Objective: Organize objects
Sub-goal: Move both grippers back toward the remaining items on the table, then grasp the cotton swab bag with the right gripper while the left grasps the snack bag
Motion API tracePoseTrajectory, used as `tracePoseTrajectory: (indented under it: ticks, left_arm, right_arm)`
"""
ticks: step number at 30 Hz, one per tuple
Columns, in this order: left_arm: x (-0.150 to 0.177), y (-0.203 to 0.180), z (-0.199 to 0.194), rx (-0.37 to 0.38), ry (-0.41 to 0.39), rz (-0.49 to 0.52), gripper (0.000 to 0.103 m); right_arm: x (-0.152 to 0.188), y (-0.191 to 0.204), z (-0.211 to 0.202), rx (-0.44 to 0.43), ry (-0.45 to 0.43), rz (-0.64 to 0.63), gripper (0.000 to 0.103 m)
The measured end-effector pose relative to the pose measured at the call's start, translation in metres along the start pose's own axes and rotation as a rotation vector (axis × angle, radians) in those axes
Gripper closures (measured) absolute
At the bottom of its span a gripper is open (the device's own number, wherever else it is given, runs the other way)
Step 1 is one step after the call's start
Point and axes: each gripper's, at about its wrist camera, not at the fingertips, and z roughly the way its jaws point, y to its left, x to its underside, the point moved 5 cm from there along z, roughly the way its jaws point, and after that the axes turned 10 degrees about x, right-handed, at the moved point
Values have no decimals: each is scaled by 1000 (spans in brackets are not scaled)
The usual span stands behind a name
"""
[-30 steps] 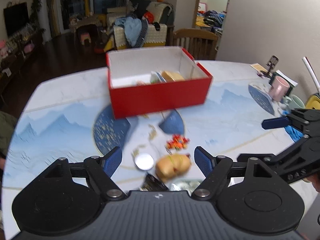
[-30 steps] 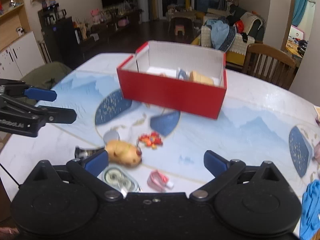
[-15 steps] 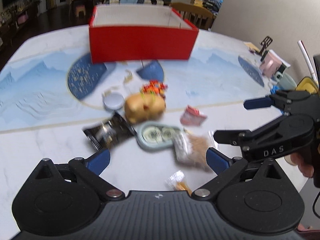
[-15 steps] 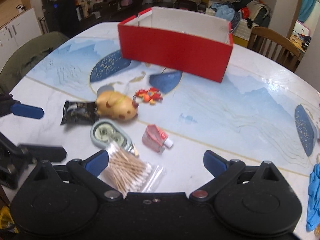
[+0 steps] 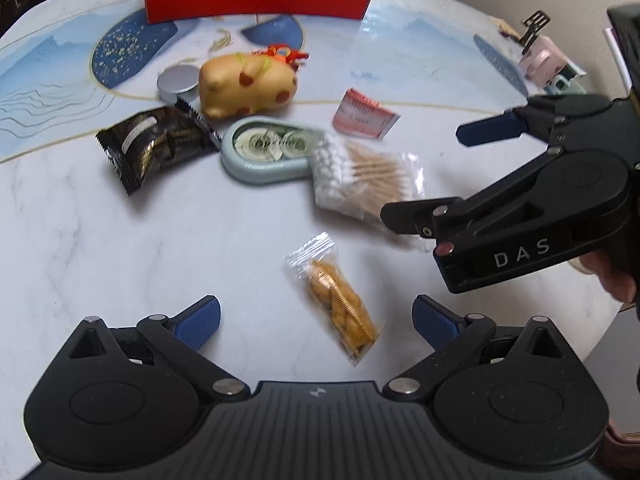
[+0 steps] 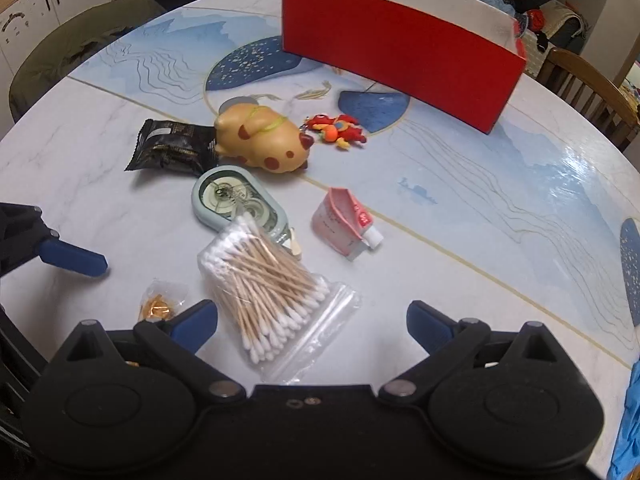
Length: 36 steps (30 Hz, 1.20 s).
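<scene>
My left gripper (image 5: 316, 318) is open and empty, low over the table, with a clear packet of golden snacks (image 5: 340, 304) between its fingers. My right gripper (image 6: 312, 322) is open and empty, with a bag of cotton swabs (image 6: 268, 292) between its fingers; that bag also shows in the left wrist view (image 5: 360, 176). Farther out lie a pale green tape dispenser (image 6: 236, 200), a tan spotted pig toy (image 6: 260, 140), a black snack packet (image 6: 172, 150), a pink tube (image 6: 344, 224), a red-orange keychain toy (image 6: 336, 130) and a round tin (image 5: 178, 80). A red box (image 6: 400, 44) stands at the back.
The marble table with blue patterns (image 6: 500, 208) curves away on all sides. A pink mug and phone stand (image 5: 540, 54) sit at the right edge. A wooden chair (image 6: 588, 88) stands behind the box. A blue cloth (image 6: 628, 432) lies at the right edge.
Both grippers have pulled back from the red box and dropped low towards the near items. The snack packet and swab bag now lie between the fingers.
</scene>
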Motion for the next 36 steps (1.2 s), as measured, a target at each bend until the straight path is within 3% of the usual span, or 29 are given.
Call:
tracePoseTrajectory:
  ticks: [10,17,22,24,27,29,36]
  left_arm:
    - [4,-5,5,-60,0,76,0]
    - [7,2,4,-122,-17,122,2]
    - [6,9,-2,-147,-43,146,15]
    - [4,12,-5,-153,-59,148,32]
    - [-1,17,-9,-142,-73,137,45]
    - [-4,18,-9,-120,-74,132,49]
    - [-12,19,-8,-53,-60,140,49]
  right_arm:
    - [-9,18,14,8,3,-113,8]
    - [-12,27,25,6,0,-167,23]
    - [-13,26,26,-26,17,-139,28]
    - [-11,25,25,-40,28,-121,31]
    - [-7,22,24,-53,50,-92,35]
    - [-4,19,22,-61,61,-71,40]
    - [3,14,16,-76,84,-31,43]
